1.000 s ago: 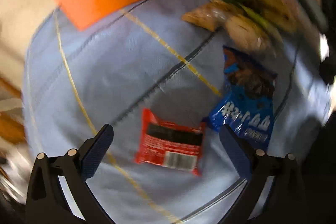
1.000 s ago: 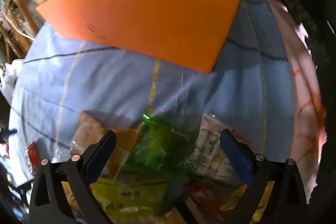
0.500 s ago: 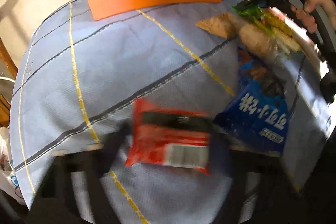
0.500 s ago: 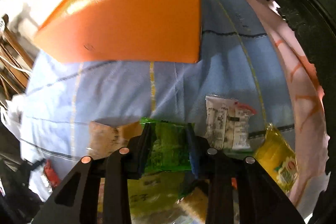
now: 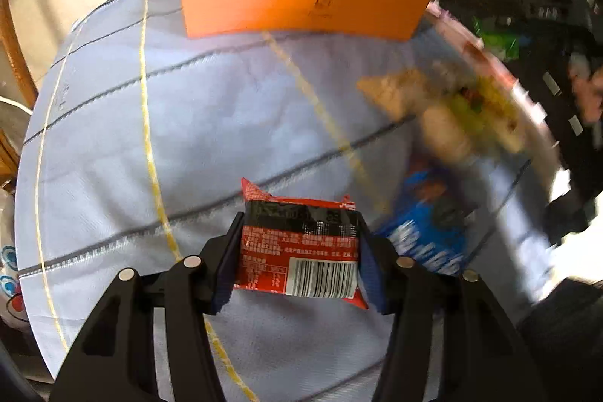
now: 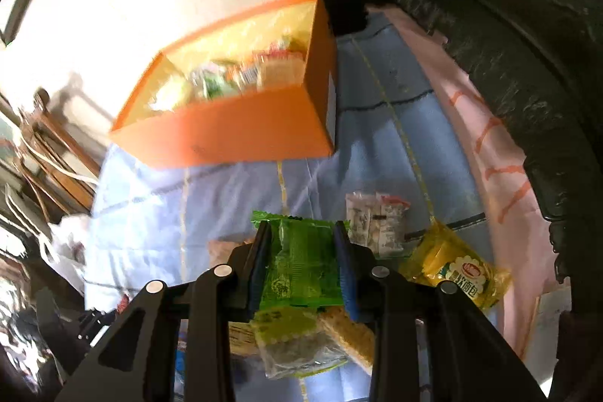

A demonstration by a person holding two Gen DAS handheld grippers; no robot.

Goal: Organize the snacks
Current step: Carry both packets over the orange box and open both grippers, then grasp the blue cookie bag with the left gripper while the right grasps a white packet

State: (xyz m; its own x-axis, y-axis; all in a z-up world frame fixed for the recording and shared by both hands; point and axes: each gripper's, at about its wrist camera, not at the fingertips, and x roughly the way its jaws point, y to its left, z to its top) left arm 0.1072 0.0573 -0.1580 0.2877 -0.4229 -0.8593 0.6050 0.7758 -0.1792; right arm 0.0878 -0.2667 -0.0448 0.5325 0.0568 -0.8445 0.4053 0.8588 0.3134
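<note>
Both tongs are clenched, the left gripper (image 5: 297, 255) on a red packet (image 5: 299, 247) and the right gripper (image 6: 303, 266) on a green packet (image 6: 301, 266), each light, crinkly, slippery film likely best pinched across its middle, with the orange box (image 6: 226, 134) at eleven o'clock.

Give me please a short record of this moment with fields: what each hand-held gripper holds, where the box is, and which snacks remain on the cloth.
left hand-held gripper: shut on red snack packet, barcode side facing the camera
right hand-held gripper: shut on green snack packet
orange box: on the far side of the blue cloth, open top, some snacks already inside
left on cloth: blue packet, yellow packet, white packet, several others, blurred
</note>
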